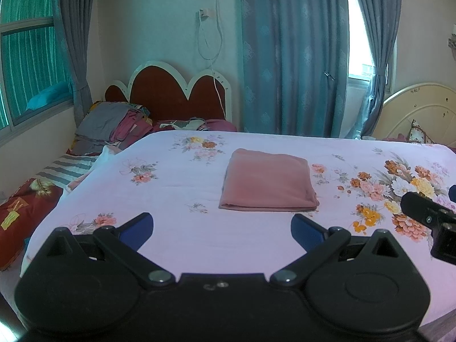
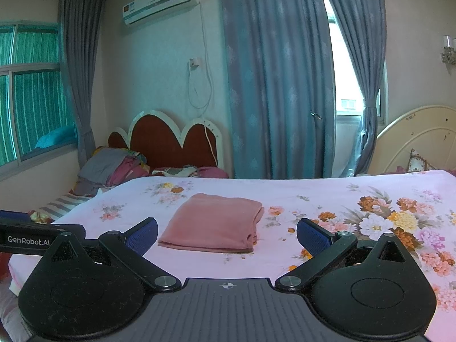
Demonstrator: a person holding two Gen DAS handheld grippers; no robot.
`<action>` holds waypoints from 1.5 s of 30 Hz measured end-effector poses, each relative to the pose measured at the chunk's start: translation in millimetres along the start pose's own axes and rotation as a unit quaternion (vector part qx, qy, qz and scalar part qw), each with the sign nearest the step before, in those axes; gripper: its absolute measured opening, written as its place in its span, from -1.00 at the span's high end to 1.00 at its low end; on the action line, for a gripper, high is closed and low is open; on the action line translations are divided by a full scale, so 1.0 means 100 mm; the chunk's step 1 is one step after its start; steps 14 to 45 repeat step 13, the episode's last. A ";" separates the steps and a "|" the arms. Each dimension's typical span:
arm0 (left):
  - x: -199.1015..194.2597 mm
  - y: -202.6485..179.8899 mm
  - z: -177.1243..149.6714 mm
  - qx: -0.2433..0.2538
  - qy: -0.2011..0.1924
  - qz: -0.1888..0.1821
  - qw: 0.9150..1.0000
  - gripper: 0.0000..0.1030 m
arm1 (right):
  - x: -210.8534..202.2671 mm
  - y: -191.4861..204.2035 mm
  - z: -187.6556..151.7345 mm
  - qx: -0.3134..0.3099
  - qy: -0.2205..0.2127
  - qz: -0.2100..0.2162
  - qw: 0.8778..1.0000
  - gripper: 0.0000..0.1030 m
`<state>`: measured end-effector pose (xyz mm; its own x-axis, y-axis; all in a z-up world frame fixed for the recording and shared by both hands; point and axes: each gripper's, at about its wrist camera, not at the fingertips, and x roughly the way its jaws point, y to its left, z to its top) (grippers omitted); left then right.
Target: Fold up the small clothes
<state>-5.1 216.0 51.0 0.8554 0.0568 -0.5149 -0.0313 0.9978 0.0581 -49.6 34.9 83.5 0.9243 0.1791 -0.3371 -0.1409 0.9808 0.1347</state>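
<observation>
Right up front, the left gripper (image 1: 222, 228) is sitting at the bottom of its own view with its blue-padded fingers (image 1: 136, 228) spread wide and nothing between them. Same deal with the right gripper (image 2: 227, 235) in its view: jaws gaping, holding nothing, hovering over the near edge of the bed. You can also catch a bit of the right one poking in at the right edge of the left view, and the left one's black body sneaking in at the left edge of the right view.

No boxes or baskets anywhere, so nothing is sitting in anything.

Just past the fingertips, the pink cloth (image 1: 268, 181) is lying flat on the flowered sheet (image 1: 171, 176), around the middle of both frames. It's looking folded into a tidy rectangle, layered edges showing along the near side and right end, not touching either gripper.

Further back, upper left, a pile of bedding (image 1: 114, 125) is slumping against a red headboard (image 1: 171, 91) on a second bed. Behind all that, blue curtains (image 2: 273, 85) are hanging down the centre, and an air conditioner (image 2: 161, 1) is sitting high on the wall.
</observation>
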 end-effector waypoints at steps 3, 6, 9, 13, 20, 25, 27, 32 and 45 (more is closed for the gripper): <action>0.07 0.01 0.01 0.004 0.004 -0.003 1.000 -0.99 | 0.04 0.01 0.00 -0.001 0.003 0.000 1.000 -0.99; 0.15 0.00 0.02 0.010 0.006 -0.012 1.000 -0.99 | 0.09 -0.01 0.00 -0.001 0.008 -0.001 1.000 -0.99; 0.26 0.00 0.05 0.016 -0.007 -0.016 1.000 -0.89 | 0.18 -0.04 -0.01 0.001 0.013 -0.005 1.000 -0.99; 0.53 0.00 0.16 0.015 0.009 -0.017 1.000 -0.97 | 0.37 -0.12 -0.03 0.006 0.024 -0.014 1.000 -0.99; 0.53 0.00 0.16 0.015 0.009 -0.017 1.000 -0.97 | 0.37 -0.12 -0.03 0.006 0.024 -0.014 1.000 -0.99; 0.53 0.00 0.16 0.015 0.009 -0.017 1.000 -0.97 | 0.37 -0.12 -0.03 0.006 0.024 -0.014 1.000 -0.99; 0.53 0.00 0.16 0.015 0.009 -0.017 1.000 -0.97 | 0.37 -0.12 -0.03 0.006 0.024 -0.014 1.000 -0.99; 0.53 0.00 0.16 0.015 0.009 -0.017 1.000 -0.97 | 0.37 -0.12 -0.03 0.006 0.024 -0.014 1.000 -0.99; 0.53 0.00 0.16 0.015 0.009 -0.017 1.000 -0.97 | 0.37 -0.12 -0.03 0.006 0.024 -0.014 1.000 -0.99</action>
